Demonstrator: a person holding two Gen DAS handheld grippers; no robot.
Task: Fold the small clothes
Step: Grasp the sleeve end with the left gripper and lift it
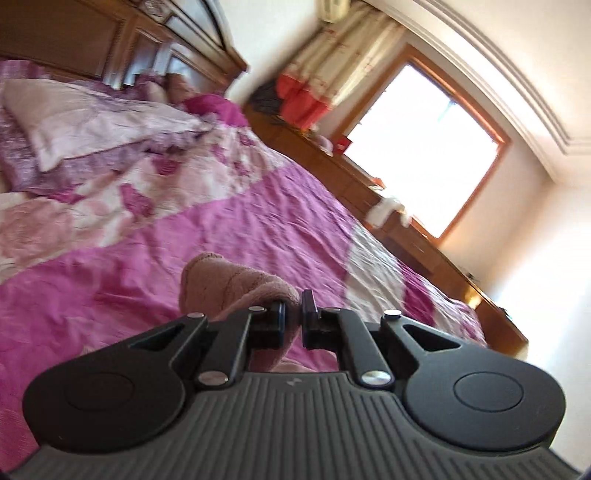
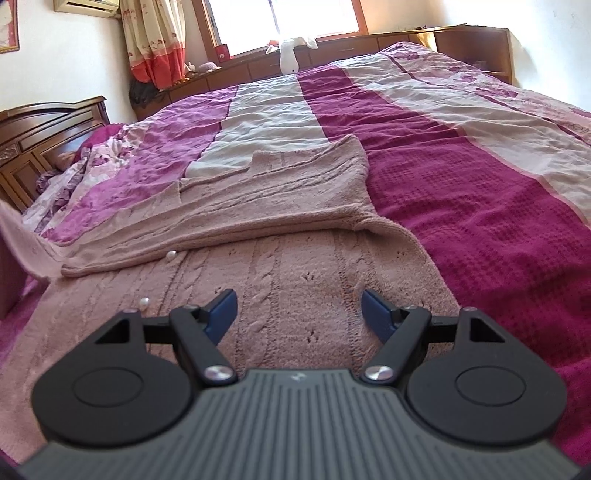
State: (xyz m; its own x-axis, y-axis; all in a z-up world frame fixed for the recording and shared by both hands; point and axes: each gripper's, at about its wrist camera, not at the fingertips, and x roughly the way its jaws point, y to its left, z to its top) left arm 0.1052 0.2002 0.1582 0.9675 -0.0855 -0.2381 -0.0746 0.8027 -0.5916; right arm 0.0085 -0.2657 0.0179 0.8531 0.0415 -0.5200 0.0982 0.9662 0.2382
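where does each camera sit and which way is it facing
Left wrist: sits on the left gripper, tilted, facing across the bed toward the headboard and window; its own fingers show, shut on a fold of the pink sweater.
Right wrist: sits on the right gripper, facing down the bed toward the window; its open blue-padded fingers show above the sweater.
Shared: the sweater, bed, window, headboard and curtain.
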